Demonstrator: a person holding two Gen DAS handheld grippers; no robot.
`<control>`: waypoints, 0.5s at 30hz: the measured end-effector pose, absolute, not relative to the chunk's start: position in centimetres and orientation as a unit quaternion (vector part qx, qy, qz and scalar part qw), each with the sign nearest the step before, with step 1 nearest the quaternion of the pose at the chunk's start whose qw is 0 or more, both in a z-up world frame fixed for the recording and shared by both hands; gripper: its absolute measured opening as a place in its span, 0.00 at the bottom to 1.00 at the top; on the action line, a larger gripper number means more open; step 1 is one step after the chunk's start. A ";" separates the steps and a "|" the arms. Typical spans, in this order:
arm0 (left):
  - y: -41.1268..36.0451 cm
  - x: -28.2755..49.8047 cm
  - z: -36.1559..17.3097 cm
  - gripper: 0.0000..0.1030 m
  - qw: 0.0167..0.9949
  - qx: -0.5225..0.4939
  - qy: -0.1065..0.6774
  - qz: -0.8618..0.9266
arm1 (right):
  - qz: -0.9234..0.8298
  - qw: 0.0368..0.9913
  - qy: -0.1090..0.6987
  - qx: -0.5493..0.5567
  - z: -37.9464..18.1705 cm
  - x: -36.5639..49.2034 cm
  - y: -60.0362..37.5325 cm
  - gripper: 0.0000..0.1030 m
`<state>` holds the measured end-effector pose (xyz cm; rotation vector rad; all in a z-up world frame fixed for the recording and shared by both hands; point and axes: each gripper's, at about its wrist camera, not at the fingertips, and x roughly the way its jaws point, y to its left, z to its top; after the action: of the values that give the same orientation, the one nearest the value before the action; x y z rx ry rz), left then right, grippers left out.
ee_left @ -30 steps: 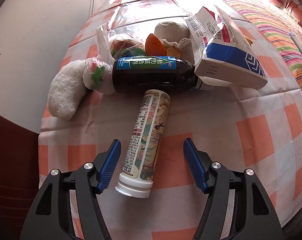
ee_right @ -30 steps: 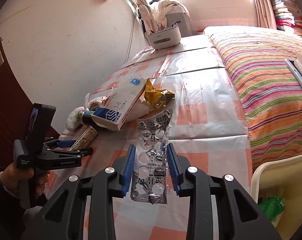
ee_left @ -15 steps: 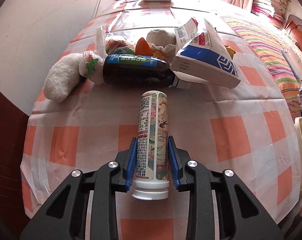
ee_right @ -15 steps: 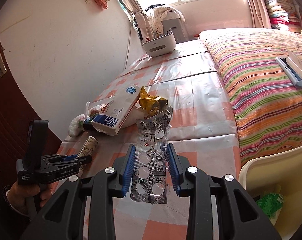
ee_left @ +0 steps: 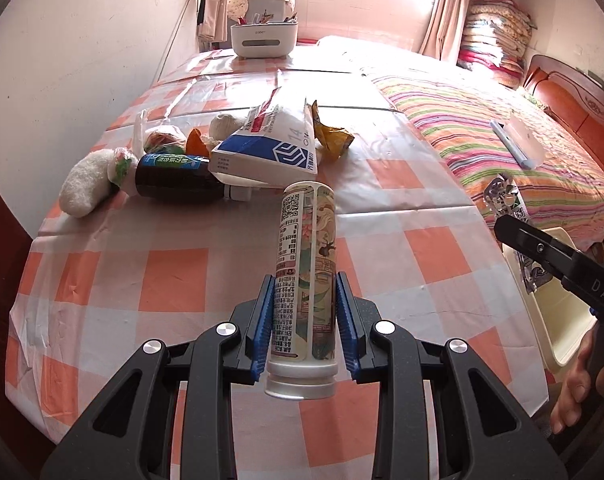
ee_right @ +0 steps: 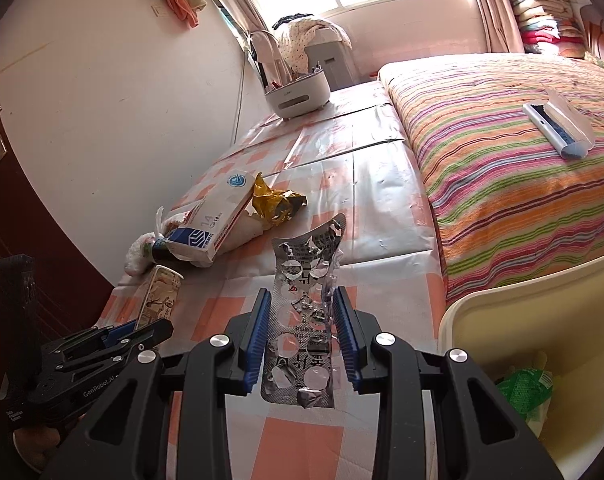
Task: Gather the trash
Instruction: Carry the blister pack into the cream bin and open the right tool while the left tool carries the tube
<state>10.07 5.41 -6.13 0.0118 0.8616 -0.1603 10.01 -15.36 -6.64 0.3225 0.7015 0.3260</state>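
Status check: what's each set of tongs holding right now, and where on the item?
Left tongs grip the printed bottle around its body just above the white cap end. Right tongs pinch the empty pill blister sheet by its long edges, lower half.

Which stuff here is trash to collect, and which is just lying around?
Trash job:
- printed bottle, in the left tongs
- empty pill sheet, in the right tongs
- dark bottle
- torn white-blue packet
- yellow wrapper
- cream bin

Just lying about:
- white organizer
- striped bedspread
- lint roller

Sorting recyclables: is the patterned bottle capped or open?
Open: the patterned bottle, clamped in the left gripper, shows a bare white threaded neck with no cap.
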 end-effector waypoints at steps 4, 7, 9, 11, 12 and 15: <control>4.0 9.1 -5.8 0.28 0.906 0.003 0.411 -0.098 | 0.147 0.918 0.335 0.153 -6.4 9.5 -15.8 0.31; 3.0 8.5 -5.5 0.28 0.905 0.001 0.411 -0.113 | 0.136 0.921 0.333 0.151 -6.4 9.0 -16.3 0.31; 2.4 8.2 -5.4 0.28 0.903 0.001 0.411 -0.122 | 0.126 0.922 0.332 0.152 -6.5 8.8 -16.8 0.31; 2.0 8.0 -5.2 0.28 0.903 0.003 0.411 -0.128 | 0.116 0.924 0.331 0.150 -6.4 8.7 -17.3 0.31; 1.7 7.9 -5.2 0.28 0.902 0.004 0.411 -0.132 | 0.108 0.927 0.329 0.147 -6.3 8.5 -17.4 0.31; 1.1 7.6 -5.0 0.28 0.901 0.004 0.410 -0.140 | 0.088 0.930 0.328 0.141 -6.3 8.3 -18.0 0.31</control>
<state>7.59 1.13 -4.99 0.0079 0.8492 -0.2905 8.29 -18.05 -6.28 0.2895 0.6715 0.1811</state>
